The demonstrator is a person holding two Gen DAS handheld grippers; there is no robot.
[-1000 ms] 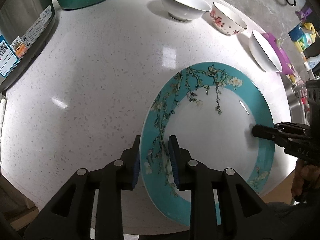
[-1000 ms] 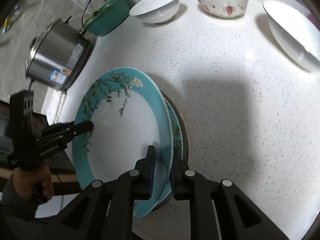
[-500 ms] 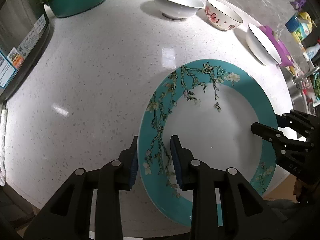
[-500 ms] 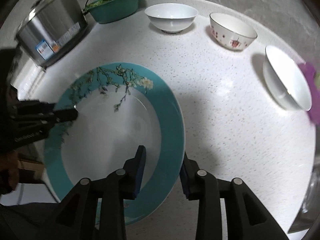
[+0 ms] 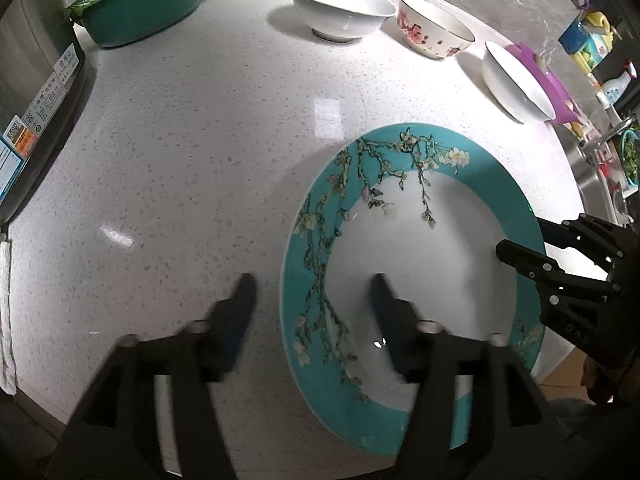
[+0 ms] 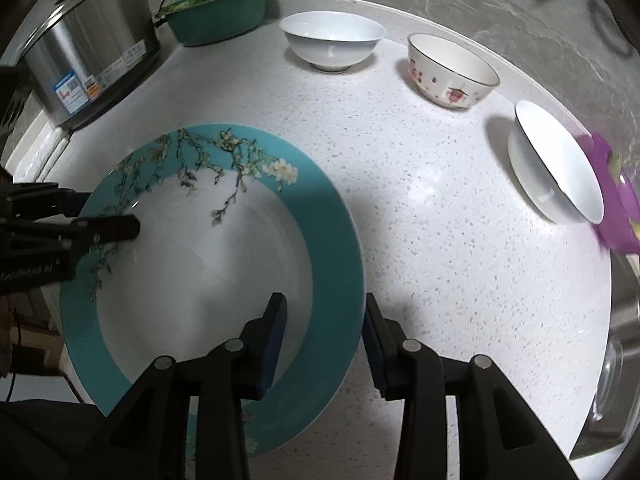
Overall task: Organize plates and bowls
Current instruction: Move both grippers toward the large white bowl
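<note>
Plates come first: a large round ceramic plate with a teal rim, white centre and a painted blossom-branch pattern (image 5: 416, 276) lies flat on the white speckled stone counter (image 5: 200, 152), near its front edge. In the right wrist view a second edge seems to show under its near rim, but whether another plate lies beneath cannot be told. The left gripper (image 5: 312, 300) hangs over the plate's left rim with its black fingers (image 5: 236, 312) spread and opening; the rim lies between them, one finger over the counter and the other over the white centre, and neither pad presses on it. The right gripper (image 6: 324, 320) stands at the opposite rim, its fingers (image 6: 272, 332) also apart and opening, the teal rim between them without being pinched. Each gripper shows in the other's view, at the far side of the plate. Along the back of the counter stand three bowls, well apart from the plate: a plain white ceramic bowl (image 5: 340, 10), a cream bowl with pink flower print (image 5: 434, 34) beside it, and a white bowl with a thin dark rim (image 5: 516, 80) further right, just beside a purple plastic thing (image 5: 548, 80). At the back left sits a teal oval basin holding green leaves (image 5: 140, 4), and next to it a tall stainless steel pot with labels on its side (image 6: 88, 52). Past the counter's right end a metal sink (image 6: 616, 344) shows in part.
</note>
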